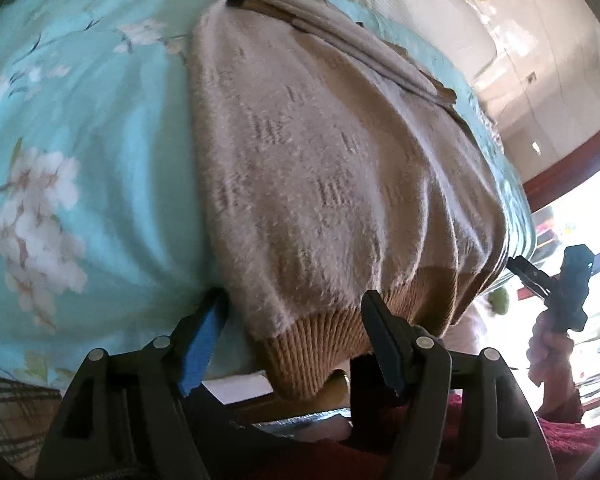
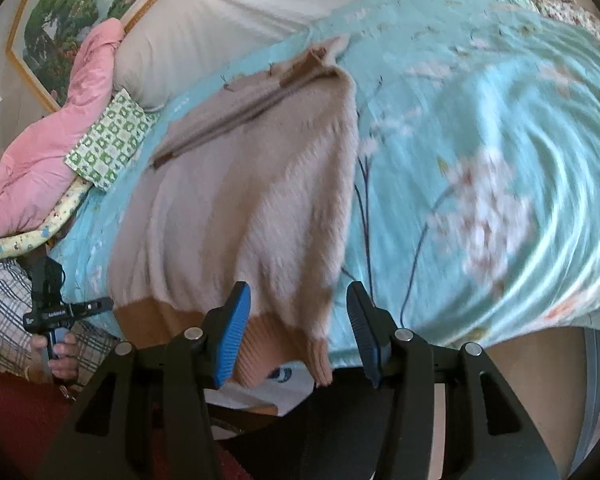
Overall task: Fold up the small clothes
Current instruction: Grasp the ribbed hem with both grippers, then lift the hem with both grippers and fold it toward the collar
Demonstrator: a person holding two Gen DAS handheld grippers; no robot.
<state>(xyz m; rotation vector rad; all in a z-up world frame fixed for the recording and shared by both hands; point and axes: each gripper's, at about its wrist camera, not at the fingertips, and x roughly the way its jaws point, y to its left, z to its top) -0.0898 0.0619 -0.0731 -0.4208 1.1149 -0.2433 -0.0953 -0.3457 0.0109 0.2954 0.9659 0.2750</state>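
A fuzzy beige sweater (image 1: 320, 152) with a tan ribbed hem (image 1: 312, 344) lies on the turquoise floral bedspread (image 1: 80, 140), its hem hanging over the near bed edge. Sleeves are folded across its far part. My left gripper (image 1: 296, 332) is open, its jaws on either side of the hem's left corner. My right gripper (image 2: 300, 328) is open around the hem's right corner (image 2: 316, 352). The sweater also shows in the right wrist view (image 2: 240, 184). Each gripper appears in the other's view, the right one at the sweater's right edge (image 1: 540, 280) and the left one at its left edge (image 2: 76, 312).
A pink quilt (image 2: 48, 140) and a green patterned cloth (image 2: 108, 144) lie at the bed's far left by a white pillow (image 2: 220, 20). A framed picture (image 2: 72, 8) hangs behind. A plaid cloth (image 2: 4, 312) and dark red fabric (image 1: 560, 440) sit below the bed edge.
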